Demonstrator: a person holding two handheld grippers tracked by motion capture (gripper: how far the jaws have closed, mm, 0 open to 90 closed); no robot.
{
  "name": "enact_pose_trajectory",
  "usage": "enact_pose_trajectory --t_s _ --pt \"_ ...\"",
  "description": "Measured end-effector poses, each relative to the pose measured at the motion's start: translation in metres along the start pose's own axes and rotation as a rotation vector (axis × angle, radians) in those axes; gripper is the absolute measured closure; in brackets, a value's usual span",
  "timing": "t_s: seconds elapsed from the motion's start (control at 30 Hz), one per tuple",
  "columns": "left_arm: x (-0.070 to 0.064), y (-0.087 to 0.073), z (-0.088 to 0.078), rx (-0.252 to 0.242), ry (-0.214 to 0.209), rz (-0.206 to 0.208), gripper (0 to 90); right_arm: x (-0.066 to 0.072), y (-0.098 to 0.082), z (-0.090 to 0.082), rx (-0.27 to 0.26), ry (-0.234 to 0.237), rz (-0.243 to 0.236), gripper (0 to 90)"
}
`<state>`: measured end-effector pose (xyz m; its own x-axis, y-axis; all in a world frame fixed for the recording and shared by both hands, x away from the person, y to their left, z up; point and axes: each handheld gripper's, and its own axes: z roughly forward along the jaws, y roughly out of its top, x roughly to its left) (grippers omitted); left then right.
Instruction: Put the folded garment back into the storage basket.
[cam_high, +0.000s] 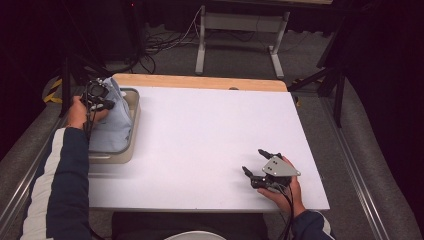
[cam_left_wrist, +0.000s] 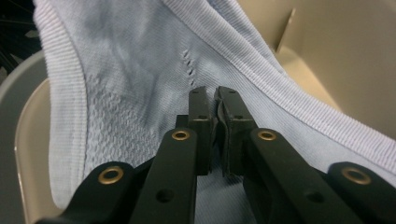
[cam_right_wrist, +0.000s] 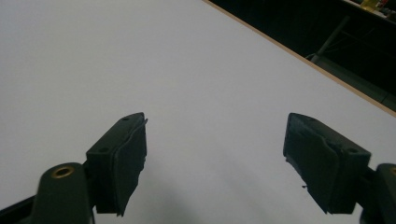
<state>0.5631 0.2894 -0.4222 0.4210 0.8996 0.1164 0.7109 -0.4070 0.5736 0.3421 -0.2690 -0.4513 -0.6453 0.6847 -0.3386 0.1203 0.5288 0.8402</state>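
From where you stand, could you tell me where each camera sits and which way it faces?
High view: above the person's side, looking forward and down on the white table; forearms, left gripper, right gripper.
Left gripper view: along shut jaws pinching the light blue garment in the beige tub.
Right gripper view: along open jaws over bare table.
The high and left gripper views share garment and tub.

garment (cam_high: 114, 125) in tray (cam_high: 134, 131) (table's (cam_high: 210, 140) left edge), right claw (cam_high: 260, 162) opposite

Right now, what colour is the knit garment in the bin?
Light blue knit garment, ribbed edges; left gripper view shows it best.
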Motion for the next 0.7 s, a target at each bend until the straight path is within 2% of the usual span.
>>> enact_pose_trajectory --t_s 0.1,0.17,0.43,0.7 --pt "-0.002 0.0 0.003 0.024 0.003 0.021 85.8 0.001 0.0 0.001 0.01 0.017 -0.003 22.4" --pt "-0.005 -0.001 0.006 0.051 0.005 0.041 86.0 0.004 0.0 0.002 0.027 0.029 -0.023 22.3" --pt "-0.009 -0.002 0.014 0.12 0.011 0.095 86.1 0.004 0.0 0.002 0.027 0.033 -0.014 22.0" --pt "-0.015 -0.003 0.017 0.153 0.016 0.144 86.2 0.003 -0.001 0.001 0.034 0.035 -0.011 21.3"
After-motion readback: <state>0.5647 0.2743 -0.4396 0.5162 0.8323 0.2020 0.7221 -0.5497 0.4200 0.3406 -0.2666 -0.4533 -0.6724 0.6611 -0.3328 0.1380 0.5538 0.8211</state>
